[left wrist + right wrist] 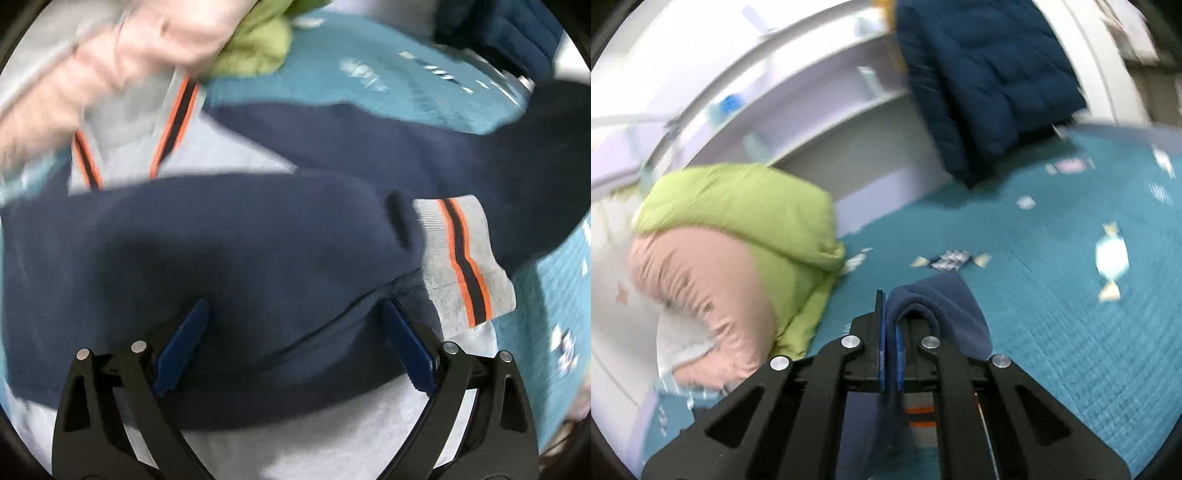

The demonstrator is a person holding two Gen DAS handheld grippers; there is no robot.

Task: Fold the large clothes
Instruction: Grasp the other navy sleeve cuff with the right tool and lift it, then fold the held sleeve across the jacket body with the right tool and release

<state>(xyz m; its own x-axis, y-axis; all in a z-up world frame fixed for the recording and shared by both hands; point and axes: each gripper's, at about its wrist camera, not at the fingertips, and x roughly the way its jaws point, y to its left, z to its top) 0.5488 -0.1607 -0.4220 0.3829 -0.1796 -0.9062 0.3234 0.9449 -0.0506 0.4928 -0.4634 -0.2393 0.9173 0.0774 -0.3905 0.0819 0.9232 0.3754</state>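
While left fingers gape, right fingers pinch sweatshirt.

The sweatshirt lies spread across the bedspread, one sleeve folded over its body with the cuff toward the right. The left gripper hangs over the sleeve, jaws apart. Beyond the sweatshirt sits a heap of bedding — at the far left of the bed — with a puffer jacket far right. The right gripper pinches a fold of the sweatshirt above the bedspread.
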